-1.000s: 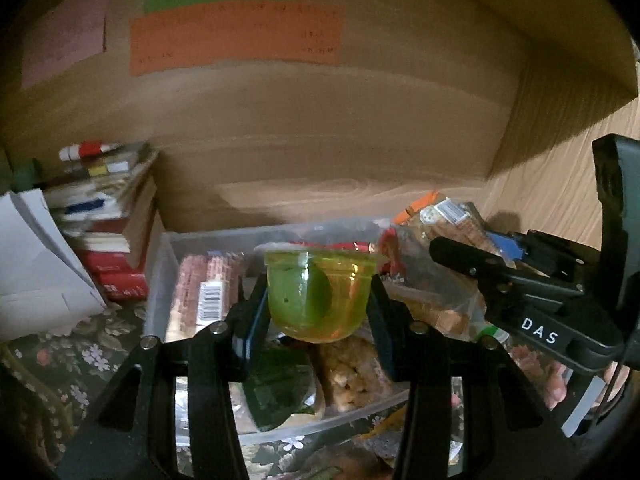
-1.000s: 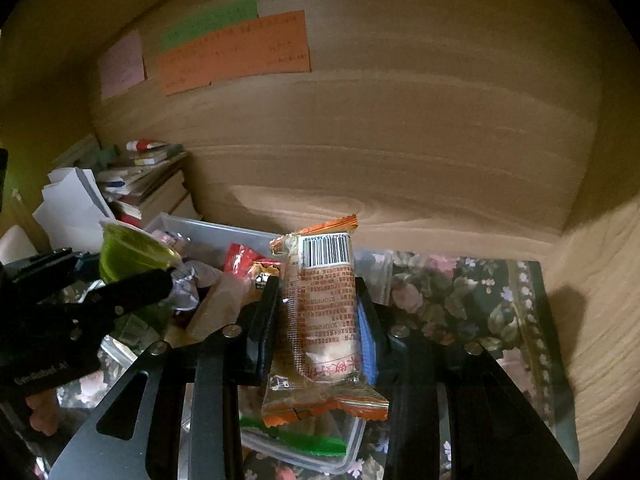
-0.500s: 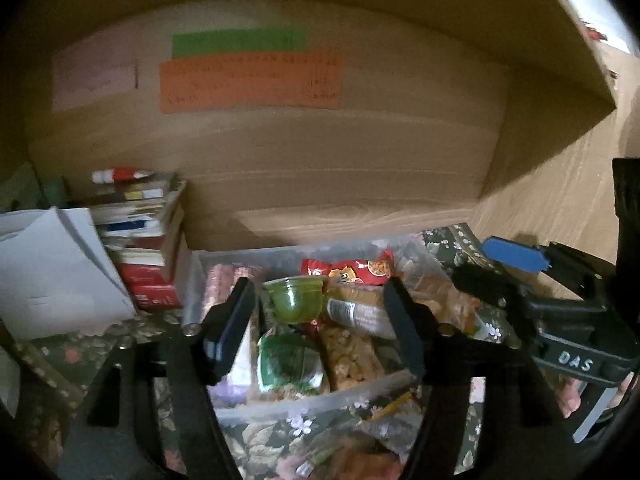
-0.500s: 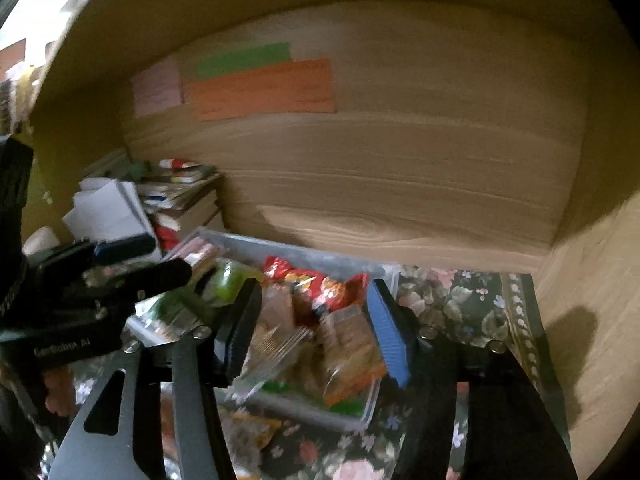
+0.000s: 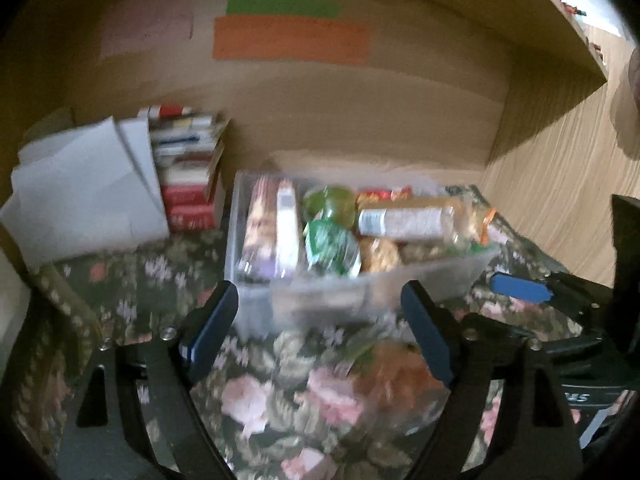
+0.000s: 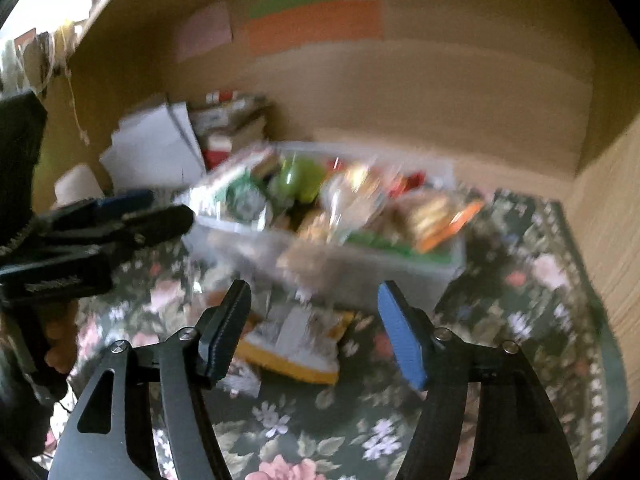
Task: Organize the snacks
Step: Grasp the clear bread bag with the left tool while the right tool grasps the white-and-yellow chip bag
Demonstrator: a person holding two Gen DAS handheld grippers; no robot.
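A clear plastic bin [image 5: 360, 284] [image 6: 384, 276] full of snacks sits on the floral cloth. In it lie a green jelly cup [image 5: 330, 204] [image 6: 304, 178], a long packet with an orange end [image 5: 416, 222] [image 6: 444, 216] and other wrapped snacks. My left gripper [image 5: 320, 328] hangs in front of the bin, its jaws opening and nothing between them. My right gripper [image 6: 314, 328] is also in front of the bin, jaws opening and empty, above a yellow-edged packet [image 6: 296, 344] on the cloth. Another orange packet [image 5: 400, 376] lies blurred on the cloth near the left gripper.
A stack of books [image 5: 188, 172] and white papers [image 5: 84, 200] stand left of the bin against the wooden back wall, which carries coloured notes [image 5: 292, 40]. A wooden side wall [image 5: 560, 208] closes the right. The floral cloth [image 6: 520, 300] covers the floor around the bin.
Both grippers let go of their snacks: the green cup and the orange-ended packet now lie in the bin. Both grippers opened and drew back toward me, away from the bin.
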